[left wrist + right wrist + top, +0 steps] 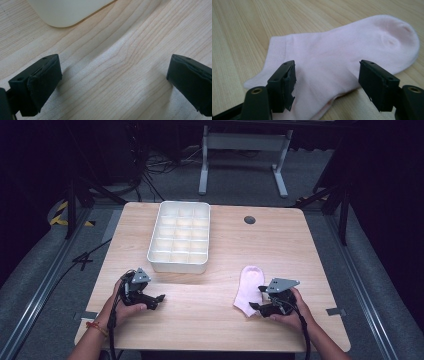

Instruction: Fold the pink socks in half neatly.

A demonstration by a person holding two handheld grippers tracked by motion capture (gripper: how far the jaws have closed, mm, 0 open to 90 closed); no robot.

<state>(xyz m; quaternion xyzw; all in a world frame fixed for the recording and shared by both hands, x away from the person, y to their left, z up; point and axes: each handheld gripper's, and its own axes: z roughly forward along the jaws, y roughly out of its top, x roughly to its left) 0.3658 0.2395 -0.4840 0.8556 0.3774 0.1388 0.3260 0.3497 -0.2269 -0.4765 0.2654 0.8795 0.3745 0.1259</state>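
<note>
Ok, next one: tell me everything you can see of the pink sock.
The sock is a pale pink ankle sock of soft knit fabric, with a ribbed cuff and a rounded toe. It lies flat on the wooden table, on the right half near the front, apart from the white tray. In the high view its toe points away from the person. The right gripper sits over its cuff end with the jaws open on either side of the fabric, not pinching it; whether they touch it I can't tell.
</note>
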